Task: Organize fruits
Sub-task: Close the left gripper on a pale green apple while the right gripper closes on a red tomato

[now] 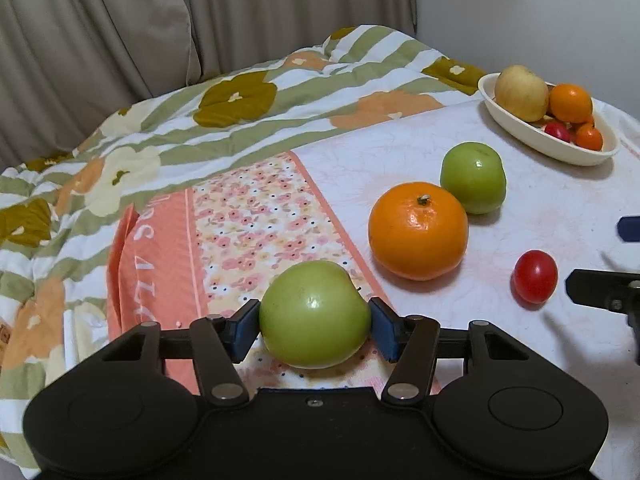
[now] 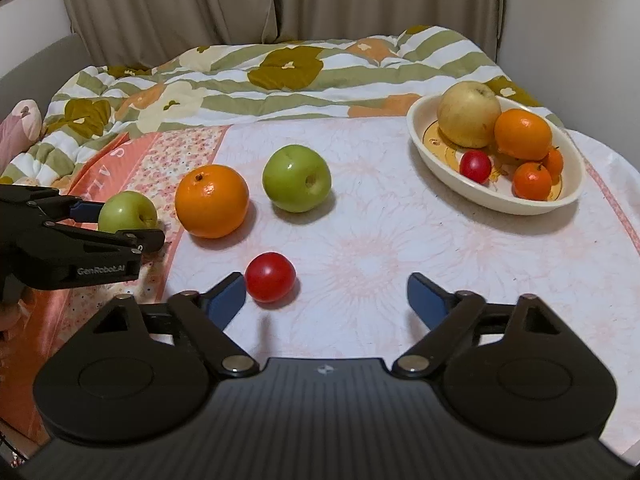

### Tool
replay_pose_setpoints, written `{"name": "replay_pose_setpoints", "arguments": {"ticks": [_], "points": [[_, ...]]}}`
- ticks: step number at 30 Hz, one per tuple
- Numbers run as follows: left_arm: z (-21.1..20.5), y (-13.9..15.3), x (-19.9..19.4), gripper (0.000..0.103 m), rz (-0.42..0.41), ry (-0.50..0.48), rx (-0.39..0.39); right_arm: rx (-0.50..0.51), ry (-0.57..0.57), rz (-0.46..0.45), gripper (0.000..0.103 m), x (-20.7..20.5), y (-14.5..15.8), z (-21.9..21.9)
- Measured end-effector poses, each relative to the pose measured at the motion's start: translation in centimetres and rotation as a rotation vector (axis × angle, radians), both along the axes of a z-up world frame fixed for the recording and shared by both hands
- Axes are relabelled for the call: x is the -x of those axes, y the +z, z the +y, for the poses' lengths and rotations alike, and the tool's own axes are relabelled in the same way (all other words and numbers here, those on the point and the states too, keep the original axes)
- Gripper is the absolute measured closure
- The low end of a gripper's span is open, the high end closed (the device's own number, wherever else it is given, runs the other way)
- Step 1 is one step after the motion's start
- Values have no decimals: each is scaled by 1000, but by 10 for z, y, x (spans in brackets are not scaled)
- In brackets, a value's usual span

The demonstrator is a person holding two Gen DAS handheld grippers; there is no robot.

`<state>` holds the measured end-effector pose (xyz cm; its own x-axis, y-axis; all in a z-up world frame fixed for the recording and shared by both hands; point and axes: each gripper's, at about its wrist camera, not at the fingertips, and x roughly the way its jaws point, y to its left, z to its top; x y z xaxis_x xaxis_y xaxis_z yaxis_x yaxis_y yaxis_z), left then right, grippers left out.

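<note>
Fruits on a cloth-covered surface, listed from left to right. A floral quilt point(image 2: 256, 76) lies bunched along the far edge and left side, below a curtain point(image 2: 180, 0); the flat cloth point(image 2: 380, 264) in front of it bears the fruit.

Left gripper point(image 1: 315, 322): its blue pads point(image 1: 245, 326) sit against both sides of a green apple point(image 1: 315, 316), which rests near the cloth's left border on the orange patterned strip; the jaws are closed onto this apple. In the right wrist view the same gripper enters from the left edge with the apple point(image 2: 128, 212) between its fingers.

Next comes a large orange point(image 2: 212, 201), touching or just beside a second apple point(image 2: 297, 178) in the left wrist view; a narrow gap shows between them in the right wrist view.

A tomato point(image 2: 270, 277) lies nearer, just beside the left finger point(image 2: 226, 300) of the right gripper point(image 2: 326, 300). Its jaws stand wide apart and grasp nothing; whether the finger touches the tomato cannot be told. Bare cloth fills the space between the jaws and beyond.

Far right, a cream bowl point(image 2: 496, 206) stands near the cloth's right edge, well apart from the loose fruit. It holds a yellowish apple, oranges and a small red fruit. Open cloth lies between the second apple and the bowl.
</note>
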<state>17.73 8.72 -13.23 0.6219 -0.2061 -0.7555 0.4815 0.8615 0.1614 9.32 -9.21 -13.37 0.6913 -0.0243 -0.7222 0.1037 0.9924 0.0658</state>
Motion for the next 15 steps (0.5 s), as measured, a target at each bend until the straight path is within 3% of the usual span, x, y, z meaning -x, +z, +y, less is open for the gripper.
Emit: {"name": "replay_pose_setpoints", "arguments": {"ticks": [7, 9, 15], "points": [[1, 0, 6, 41, -6, -10, -6, 0, 25, 12, 20, -6, -5, 6], [2, 0, 7, 41, -3, -8, -1, 7, 41, 17, 29, -9, -6, 9], [5, 0, 14, 41, -2, -6, -2, 8, 79, 20, 32, -14, -10, 17]]}}
